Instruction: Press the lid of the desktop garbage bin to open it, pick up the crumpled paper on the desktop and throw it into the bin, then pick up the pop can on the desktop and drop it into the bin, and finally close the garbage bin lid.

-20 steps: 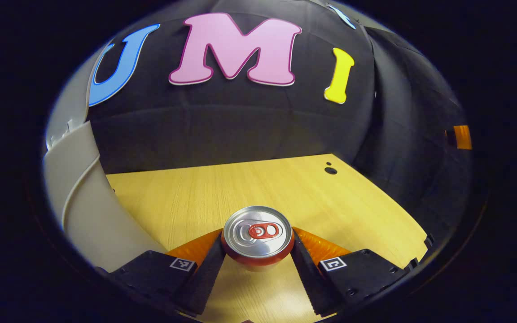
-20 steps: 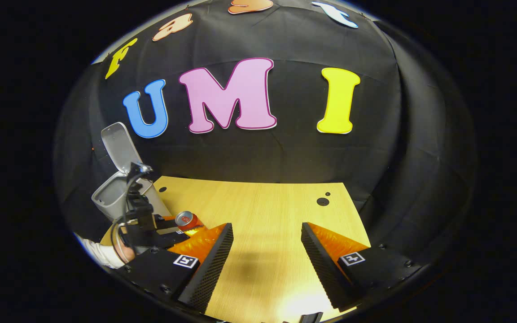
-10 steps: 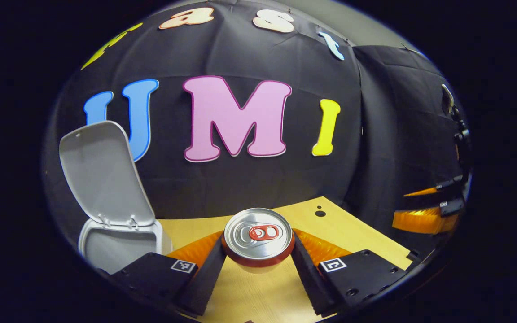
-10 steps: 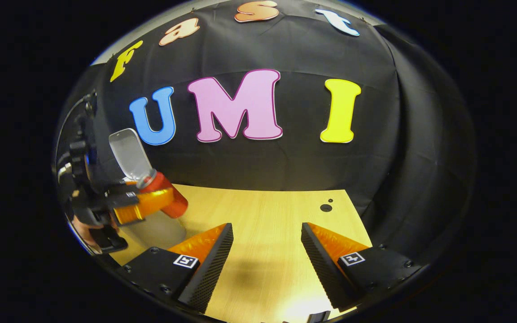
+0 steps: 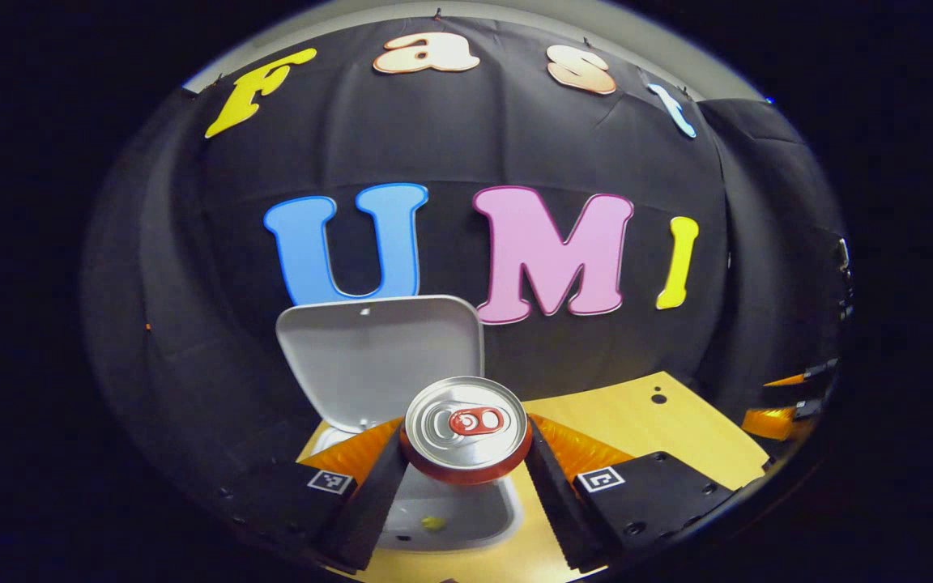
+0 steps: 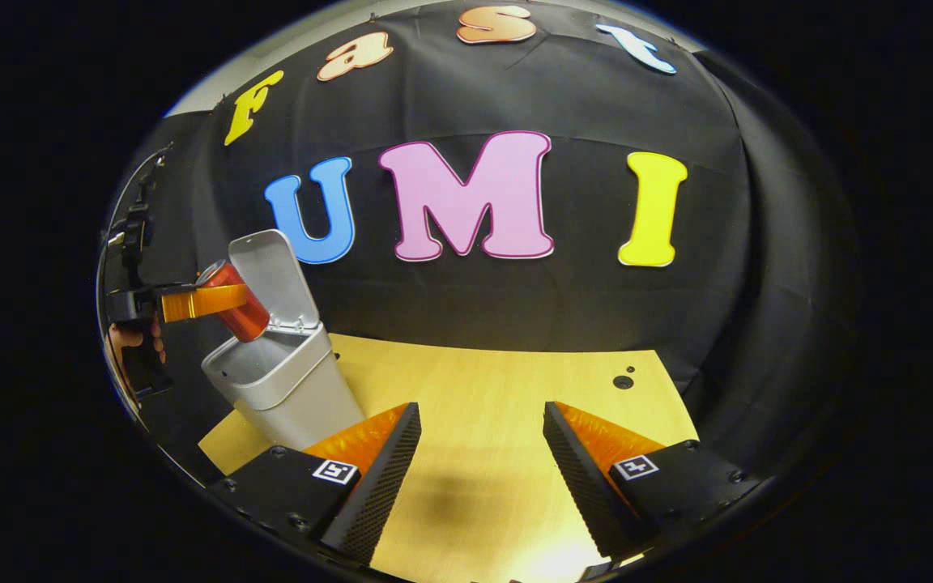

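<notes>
1. Pop can [image 5: 466, 427] sits clamped between both fingers of the left gripper [image 5: 466, 474], held in the air above the open mouth of the garbage bin [image 5: 450, 506].
2. Bin lid [image 5: 381, 356] stands upright behind the can; a small yellowish scrap [image 5: 433, 523] lies inside the bin.
3. Right gripper view: can [image 6: 233, 300] tilted over the bin [image 6: 288, 389], a hand [image 6: 133, 340] behind the left gripper.
4. Right gripper [image 6: 475, 457] hangs over the bare worktop [image 6: 483, 380], fingers spread apart, holding nothing.
</notes>
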`<state>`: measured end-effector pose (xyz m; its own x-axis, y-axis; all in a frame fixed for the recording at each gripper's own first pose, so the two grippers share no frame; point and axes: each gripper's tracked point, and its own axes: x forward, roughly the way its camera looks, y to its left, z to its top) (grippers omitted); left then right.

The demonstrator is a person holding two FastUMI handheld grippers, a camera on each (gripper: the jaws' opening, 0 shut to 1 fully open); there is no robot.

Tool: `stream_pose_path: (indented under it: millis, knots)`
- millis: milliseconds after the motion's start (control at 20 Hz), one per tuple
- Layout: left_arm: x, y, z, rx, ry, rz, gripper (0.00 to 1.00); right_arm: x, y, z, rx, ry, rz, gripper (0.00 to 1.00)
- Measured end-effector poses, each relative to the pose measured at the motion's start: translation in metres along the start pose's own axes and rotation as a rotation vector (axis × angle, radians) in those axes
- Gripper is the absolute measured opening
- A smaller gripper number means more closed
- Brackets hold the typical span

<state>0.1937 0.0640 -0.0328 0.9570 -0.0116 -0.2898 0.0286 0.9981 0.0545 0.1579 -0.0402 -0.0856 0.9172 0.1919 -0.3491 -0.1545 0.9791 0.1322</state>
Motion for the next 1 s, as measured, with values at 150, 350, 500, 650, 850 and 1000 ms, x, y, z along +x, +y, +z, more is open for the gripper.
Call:
stream_pose_path:
  millis: [150, 350, 500, 650, 850, 1000]
  knots:
    - [0.007, 0.029, -0.032, -0.02, 0.068, 0.045, 0.85, 0.005, 0.014, -0.002, -0.012, 0.003, 0.028, 0.98]
    - [0.014, 0.039, -0.068, -0.063, 0.144, 0.058, 0.86, 0.008, 0.024, -0.005, -0.017, 0.012, 0.047, 0.98]
    - [0.016, 0.036, -0.077, -0.066, 0.158, 0.047, 0.86, 0.008, 0.023, -0.006, -0.017, 0.013, 0.046, 0.98]
    - [0.016, 0.035, -0.064, -0.055, 0.119, 0.049, 0.89, 0.008, 0.018, -0.008, -0.01, 0.017, 0.036, 0.98]
    - [0.015, 0.032, -0.032, -0.079, 0.054, 0.04, 0.96, 0.005, 0.008, -0.01, -0.001, 0.018, 0.02, 0.98]
    - [0.013, 0.032, 0.004, -0.107, -0.01, 0.017, 0.96, 0.004, -0.001, -0.013, -0.005, 0.023, 0.008, 0.98]
